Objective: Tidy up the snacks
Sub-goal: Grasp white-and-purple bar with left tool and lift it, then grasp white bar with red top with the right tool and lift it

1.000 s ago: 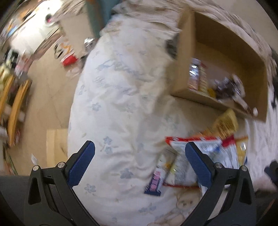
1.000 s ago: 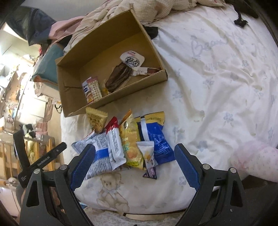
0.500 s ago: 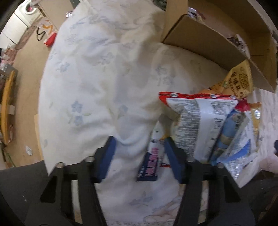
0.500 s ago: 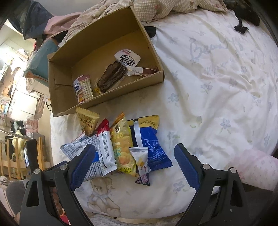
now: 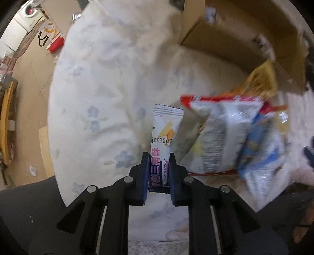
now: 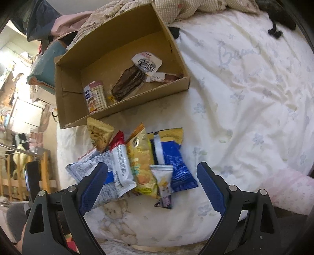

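Observation:
My left gripper [image 5: 158,158] is shut on a slim white and purple snack stick [image 5: 163,137], holding it by its purple end above the bed. Beside it lie a white and red bag [image 5: 215,135] and a blue bag [image 5: 261,145]. In the right wrist view the snack pile shows a white bag [image 6: 109,172], a yellow chip bag [image 6: 140,162], a blue bag [image 6: 172,160] and a small white and purple stick [image 6: 163,184]. My right gripper [image 6: 152,188] is open and empty above the pile. The cardboard box [image 6: 125,115] holds several snacks.
The bed has a white floral sheet [image 6: 245,102] with a checked blanket [image 6: 196,7] behind the box. A pink cushion [image 6: 288,190] lies at the right. Floor with a red and white bag [image 5: 52,40] lies left of the bed. A wooden rail [image 6: 17,172] stands at the left.
My left gripper closed on the slim purple stick and lifted it off the sheet. My right gripper stayed open and barely moved.

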Demonstrator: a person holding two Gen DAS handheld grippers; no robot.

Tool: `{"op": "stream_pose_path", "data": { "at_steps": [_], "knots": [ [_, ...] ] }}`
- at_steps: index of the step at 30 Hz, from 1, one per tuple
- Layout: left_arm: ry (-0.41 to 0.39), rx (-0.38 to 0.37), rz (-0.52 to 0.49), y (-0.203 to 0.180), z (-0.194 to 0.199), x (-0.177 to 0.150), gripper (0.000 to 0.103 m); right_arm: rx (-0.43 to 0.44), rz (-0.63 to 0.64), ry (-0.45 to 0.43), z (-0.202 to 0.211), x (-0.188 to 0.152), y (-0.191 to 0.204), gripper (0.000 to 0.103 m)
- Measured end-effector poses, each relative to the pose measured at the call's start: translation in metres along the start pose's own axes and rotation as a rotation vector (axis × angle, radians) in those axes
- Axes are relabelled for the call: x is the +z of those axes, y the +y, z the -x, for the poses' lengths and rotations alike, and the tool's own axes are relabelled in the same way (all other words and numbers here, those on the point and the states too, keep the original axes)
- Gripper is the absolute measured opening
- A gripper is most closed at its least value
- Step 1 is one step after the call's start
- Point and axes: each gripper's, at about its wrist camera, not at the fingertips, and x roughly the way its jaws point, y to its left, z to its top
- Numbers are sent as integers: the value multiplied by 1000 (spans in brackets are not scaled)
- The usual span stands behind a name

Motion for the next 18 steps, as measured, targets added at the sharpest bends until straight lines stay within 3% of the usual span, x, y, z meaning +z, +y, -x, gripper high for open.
{"op": "stream_pose_path", "data": {
  "at_steps": [1, 4, 6, 11, 18],
  "knots": [
    [-23, -18, 8, 2, 11, -2, 14, 24, -8, 12, -2, 0, 0, 93],
    [-89, -60, 35, 8, 44, -11, 14, 111, -16, 65, -11, 1, 3, 74],
    [-121, -79, 30, 11, 59, -11, 14, 120, 3, 87, -18, 2, 10, 66],
    [-178, -94, 42, 16, 69, -4, 14, 5, 126, 123, -45, 3, 40, 55],
    [-186, -105, 68, 10, 65, -3, 14, -179, 320, 129, -77, -6, 73, 55]
  ]
}}
